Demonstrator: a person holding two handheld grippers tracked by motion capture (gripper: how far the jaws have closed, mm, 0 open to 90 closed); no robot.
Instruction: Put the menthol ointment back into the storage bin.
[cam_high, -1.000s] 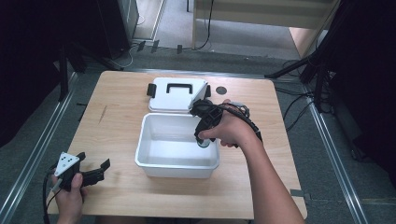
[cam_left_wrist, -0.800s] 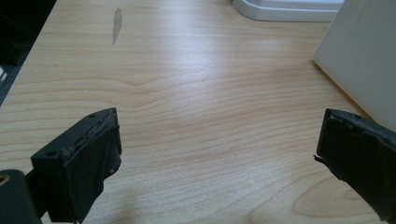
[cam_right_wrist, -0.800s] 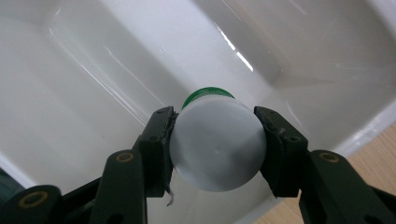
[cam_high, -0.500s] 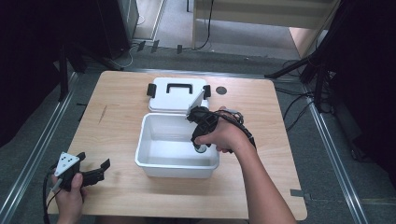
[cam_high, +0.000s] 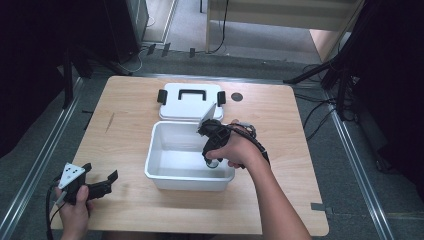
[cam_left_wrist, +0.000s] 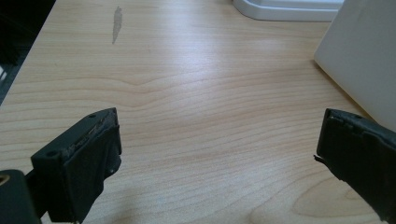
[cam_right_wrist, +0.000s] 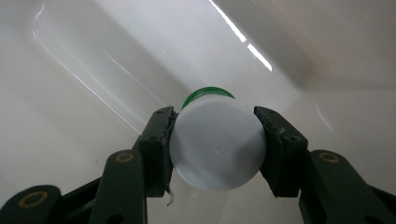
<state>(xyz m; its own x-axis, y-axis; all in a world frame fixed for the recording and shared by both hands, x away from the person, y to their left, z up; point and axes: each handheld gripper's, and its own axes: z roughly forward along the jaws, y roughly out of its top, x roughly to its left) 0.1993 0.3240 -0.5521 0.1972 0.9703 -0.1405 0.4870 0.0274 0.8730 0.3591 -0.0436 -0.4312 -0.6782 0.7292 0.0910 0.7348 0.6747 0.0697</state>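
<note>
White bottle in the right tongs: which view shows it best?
The right gripper view: the white bottle is seen end-on with a green band behind it, clamped between both jaws of the right tongs inside the white bin. In the high view the hand covers most of it. The left gripper view looks at tabletop.

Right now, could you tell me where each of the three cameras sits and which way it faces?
High view: fixed above the person's side, looking forward and down on the wooden table; both forearms, left gripper and right gripper show.
Left gripper view: rides the left gripper, looking along its wide-apart jaws over bare tabletop toward the white bin.
Right gripper view: rides the right gripper, looking down into the bin; its jaws clamp a white bottle with a green cap.
Shared: the high and left gripper views both show the bin and the lid.
</note>
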